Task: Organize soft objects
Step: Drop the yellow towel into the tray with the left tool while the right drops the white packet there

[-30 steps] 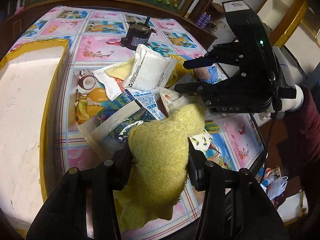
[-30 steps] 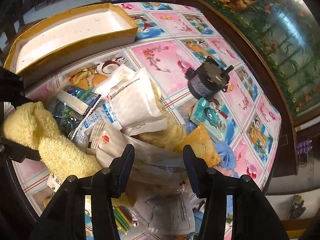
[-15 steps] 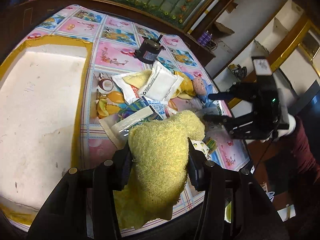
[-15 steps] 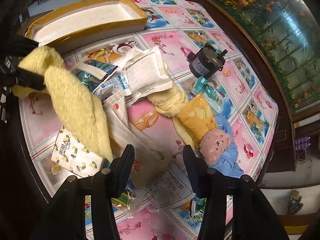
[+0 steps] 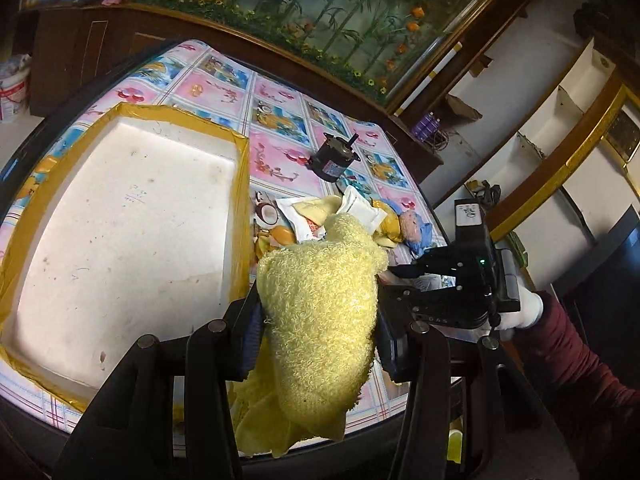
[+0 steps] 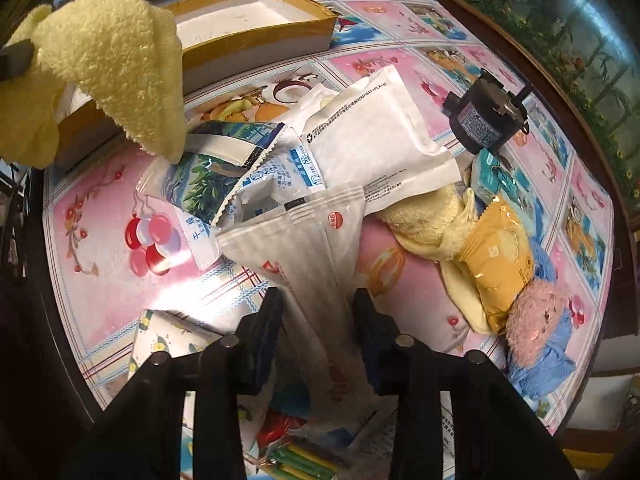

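Note:
A fluffy yellow towel (image 5: 324, 360) hangs from my left gripper (image 5: 318, 304), which is shut on it above the table's near edge, beside the white tray with a yellow taped rim (image 5: 240, 184). The right wrist view shows the same towel (image 6: 116, 60) raised at upper left, in front of the tray (image 6: 256, 36). My right gripper (image 6: 318, 308) points down at the pile. Its jaws are closing on a white ribbed pouch with a red dot (image 6: 304, 240), which is pinched between the fingers. The right gripper (image 5: 394, 281) also shows at the right of the left wrist view.
The pile holds a flat white pack (image 6: 372, 136), printed sachets (image 6: 208, 176), a second yellow towel (image 6: 424, 224), a yellow pack (image 6: 496, 248) and a pink and blue plush (image 6: 532, 320). A black motor (image 6: 484, 116) stands behind. A sleeve (image 5: 580, 364) is at the right.
My left gripper rose and swung toward the tray with the towel. My right gripper dropped onto the pile and its jaws narrowed around the white pouch.

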A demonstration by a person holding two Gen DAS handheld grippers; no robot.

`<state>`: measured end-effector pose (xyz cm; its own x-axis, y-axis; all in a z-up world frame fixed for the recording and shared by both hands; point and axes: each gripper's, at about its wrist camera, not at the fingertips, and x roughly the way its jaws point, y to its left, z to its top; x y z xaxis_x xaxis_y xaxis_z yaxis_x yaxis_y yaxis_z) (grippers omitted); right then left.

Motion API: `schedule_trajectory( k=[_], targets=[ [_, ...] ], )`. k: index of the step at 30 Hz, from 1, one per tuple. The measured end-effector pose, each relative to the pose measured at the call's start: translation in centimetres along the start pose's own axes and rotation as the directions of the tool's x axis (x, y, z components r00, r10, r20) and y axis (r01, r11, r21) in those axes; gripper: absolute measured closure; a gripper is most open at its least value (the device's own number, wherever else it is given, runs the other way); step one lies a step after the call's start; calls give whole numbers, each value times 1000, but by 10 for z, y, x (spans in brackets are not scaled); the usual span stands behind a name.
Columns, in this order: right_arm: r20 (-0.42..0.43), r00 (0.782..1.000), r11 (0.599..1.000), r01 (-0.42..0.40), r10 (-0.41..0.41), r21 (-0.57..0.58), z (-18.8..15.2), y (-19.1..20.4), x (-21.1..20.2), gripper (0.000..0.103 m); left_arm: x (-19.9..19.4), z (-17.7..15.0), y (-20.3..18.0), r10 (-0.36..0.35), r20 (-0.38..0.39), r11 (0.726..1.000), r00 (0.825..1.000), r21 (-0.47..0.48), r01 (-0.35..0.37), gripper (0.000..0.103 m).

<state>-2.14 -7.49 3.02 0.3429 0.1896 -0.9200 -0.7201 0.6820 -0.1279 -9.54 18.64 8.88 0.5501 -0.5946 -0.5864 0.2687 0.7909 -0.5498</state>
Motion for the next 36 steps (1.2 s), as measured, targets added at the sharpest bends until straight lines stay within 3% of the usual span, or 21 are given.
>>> schedule_trajectory(
  k=[2, 7, 11, 17, 20, 23, 25, 27, 32, 36],
  targets=[
    [19, 1000, 999, -10, 9, 49, -5, -2, -11, 81, -3, 2, 2, 4, 11, 1000, 1000, -7, -4, 56],
    [96, 995, 984, -25, 7, 178, -18, -12, -40, 82, -21, 17, 9, 18, 64, 999, 998, -33, -16, 56],
    [185, 983, 965, -43, -6, 259, -10, -20, -72, 82, -37, 40, 22, 79, 92, 996, 993, -53, -74, 56],
    [352, 924, 911, -268, 151, 313, 47, -15, -105, 82, -28, 84, 54, 153, 69, 986, 986, -77, -147, 56],
    [396, 888, 859, -379, 234, 344, 84, -9, -91, 82, -5, 102, 77, 178, 33, 977, 983, -121, -173, 56],
    [430, 846, 770, -493, 316, 405, 118, -8, -65, 82, 19, 113, 102, 207, 4, 965, 978, -163, -204, 56],
    [442, 829, 725, -532, 342, 438, 138, -6, -46, 82, 32, 117, 118, 193, -13, 960, 981, -203, -192, 56],
    [431, 838, 715, -523, 334, 464, 155, -3, -28, 82, 44, 119, 134, 176, -24, 952, 984, -248, -177, 56],
    [346, 894, 716, -439, 286, 542, 177, -2, 8, 79, 59, 121, 161, 86, -48, 938, 995, -332, -97, 48],
    [300, 927, 729, -366, 226, 579, 184, -2, 20, 78, 57, 121, 171, 36, -16, 926, 999, -375, -40, 40]
  ],
)
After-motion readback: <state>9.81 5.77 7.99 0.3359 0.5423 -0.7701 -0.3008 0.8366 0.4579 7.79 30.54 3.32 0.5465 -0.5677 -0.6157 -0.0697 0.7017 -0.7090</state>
